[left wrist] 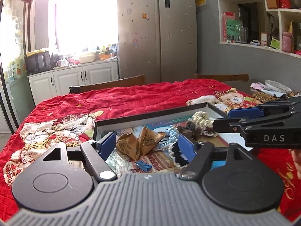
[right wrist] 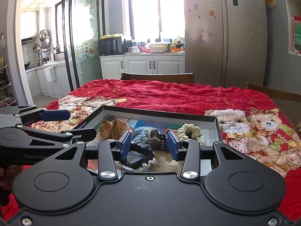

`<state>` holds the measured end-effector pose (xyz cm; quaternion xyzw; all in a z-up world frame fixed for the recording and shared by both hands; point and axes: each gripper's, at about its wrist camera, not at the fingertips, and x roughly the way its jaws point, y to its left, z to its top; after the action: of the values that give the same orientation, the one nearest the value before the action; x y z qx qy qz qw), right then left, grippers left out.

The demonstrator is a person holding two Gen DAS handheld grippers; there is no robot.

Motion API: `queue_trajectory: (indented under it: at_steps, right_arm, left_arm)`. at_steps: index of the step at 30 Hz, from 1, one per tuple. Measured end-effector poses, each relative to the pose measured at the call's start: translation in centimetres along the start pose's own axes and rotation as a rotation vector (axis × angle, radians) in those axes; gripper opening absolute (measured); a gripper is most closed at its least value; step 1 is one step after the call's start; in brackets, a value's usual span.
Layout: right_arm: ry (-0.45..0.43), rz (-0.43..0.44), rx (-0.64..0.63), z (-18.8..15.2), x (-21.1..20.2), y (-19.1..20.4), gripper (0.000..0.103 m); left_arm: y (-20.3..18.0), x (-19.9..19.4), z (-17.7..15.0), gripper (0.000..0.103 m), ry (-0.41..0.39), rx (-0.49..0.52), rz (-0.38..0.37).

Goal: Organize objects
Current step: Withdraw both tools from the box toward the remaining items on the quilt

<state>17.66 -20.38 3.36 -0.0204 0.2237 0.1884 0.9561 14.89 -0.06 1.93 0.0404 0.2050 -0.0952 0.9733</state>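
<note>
A shallow black box (left wrist: 150, 115) (right wrist: 160, 111) sits on the red quilt. Inside lie brown snack packets (left wrist: 139, 143) (right wrist: 112, 130), a small blue wrapper (left wrist: 143, 166), a light blue scrunchie (right wrist: 140, 135), a black scrunchie (right wrist: 140, 157), a cream scrunchie (left wrist: 201, 119) (right wrist: 190, 131), brown pompom ties (right wrist: 156, 141) and a black hair claw (right wrist: 161, 138). My left gripper (left wrist: 146, 143) is open over the box, jaws either side of the packets. My right gripper (right wrist: 149, 144) is open over the scrunchies. Each gripper shows in the other's view: right gripper (left wrist: 225, 119), left gripper (right wrist: 82, 124).
The red quilt (right wrist: 178, 96) with teddy bear prints covers the table. Wooden chair backs (right wrist: 160, 77) stand at the far side. A plate and snacks (left wrist: 272, 90) lie at the table's far right. Fridge, cabinets and shelves are behind.
</note>
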Motion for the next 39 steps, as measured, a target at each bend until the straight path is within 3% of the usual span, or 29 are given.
queue_trajectory:
  at_steps: [9,21,39]
  right_arm:
    - [-0.039,-0.009,-0.015,0.2,-3.9,-0.1,0.043]
    - [-0.052,-0.024,-0.029,-0.8,-7.9,-0.7,0.045]
    - [0.07,-0.008,-0.029,-6.4,-6.2,-1.7,0.045]
  left_arm:
    - [-1.2,-2.9,0.6,0.086,-0.043,0.019,-0.022]
    - [-2.1,-4.9,-0.3,0.087,-0.04,0.029,-0.047]
    - [-4.0,-3.4,-4.7,0.086,0.077,0.087,-0.102]
